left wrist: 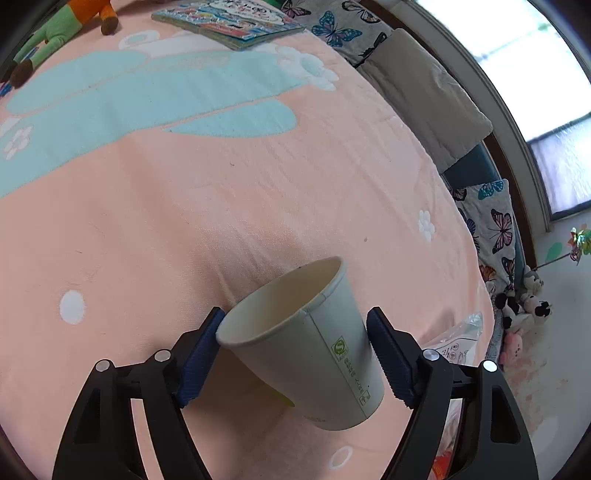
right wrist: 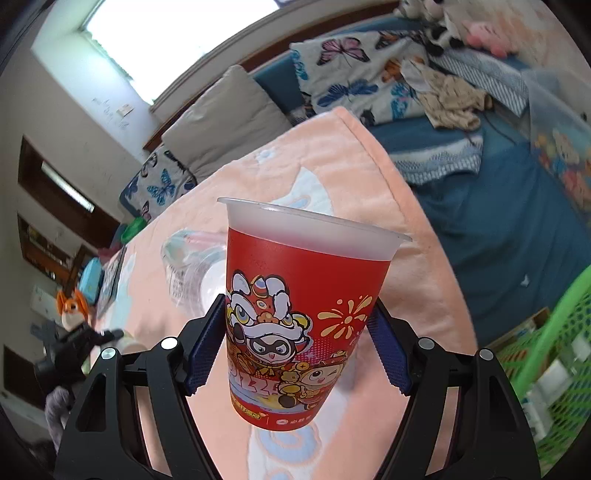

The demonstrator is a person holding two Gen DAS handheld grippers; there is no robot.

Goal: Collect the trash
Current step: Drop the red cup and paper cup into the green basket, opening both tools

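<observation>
left hand-held gripper (left wrist: 295, 354) around one paper cup (left wrist: 310, 354), right hand-held gripper (right wrist: 295, 339) clamping one red cup (right wrist: 299, 321)

A pink blanket (left wrist: 221, 192) with pale blue shapes and white flowers covered the bed beneath the left hand-held gripper. Far ahead of it lay a stack of picture books (left wrist: 229, 22), with a green and orange plush toy (left wrist: 62, 26) to their left. To the right ahead, a beige cushion (left wrist: 424, 92) and butterfly-print bedding (left wrist: 343, 26) lined the bed's edge below a bright window (left wrist: 517, 48). Black-and-white soft toys (left wrist: 524, 302) sat on the floor at right. Right of the right hand-held gripper stood a green mesh basket (right wrist: 565, 332); ahead lay blue bedding (right wrist: 498, 206).
</observation>
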